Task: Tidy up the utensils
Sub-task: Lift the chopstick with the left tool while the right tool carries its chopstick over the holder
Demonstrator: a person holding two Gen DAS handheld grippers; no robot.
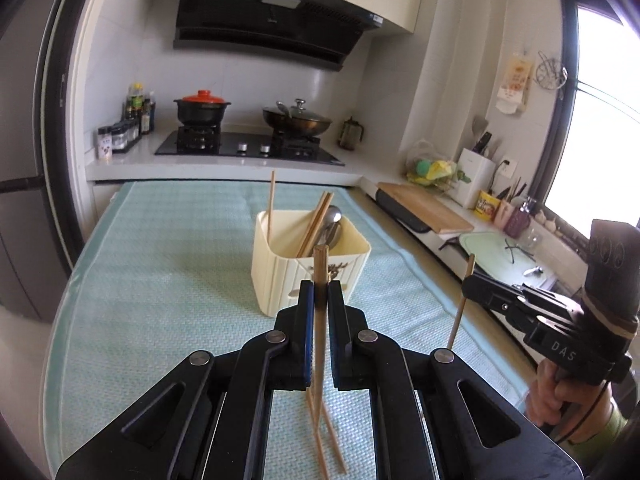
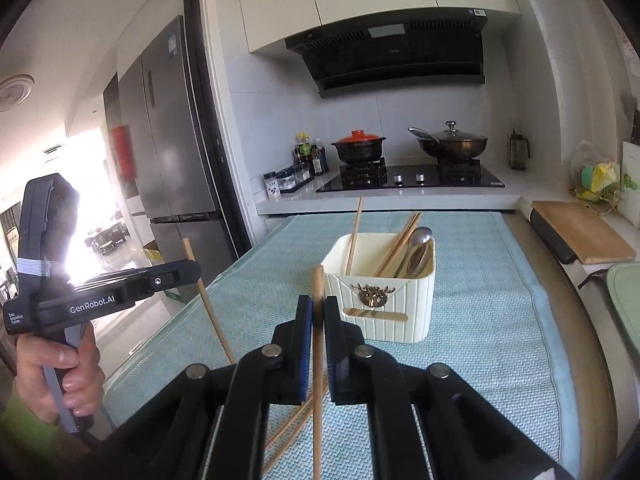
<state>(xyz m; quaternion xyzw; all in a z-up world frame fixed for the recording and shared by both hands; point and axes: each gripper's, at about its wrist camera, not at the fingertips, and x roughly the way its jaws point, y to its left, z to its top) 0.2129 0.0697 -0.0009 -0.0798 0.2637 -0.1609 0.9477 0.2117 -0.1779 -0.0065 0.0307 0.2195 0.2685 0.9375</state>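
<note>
Two handheld grippers, each pinched shut on one wooden chopstick held nearly upright. Left gripper (image 1: 320,284) closed on a chopstick (image 1: 320,264), top end poking just above the fingertips, lower end hanging toward the table. Right gripper (image 2: 318,300) likewise closed on its own chopstick (image 2: 318,280).

Landmark: cream utensil holder (image 1: 280,276) standing on a pale green mat (image 1: 160,280). Inside the holder already: one chopstick leaning at its left wall, several more slanting toward its right side, a metal spoon (image 1: 332,216) beside them. Both grippers short of the holder, on its near side, left gripper roughly in line with its front wall, right gripper off to its right. More loose chopsticks (image 2: 292,432) on the mat near of the holder, under the grippers.

Likely risks, as judgement: thin stick pivoting or slipping in the narrow pinch; lower end catching the holder's rim and tipping the light box; released stick striking the leaning ones and bouncing out.
</note>
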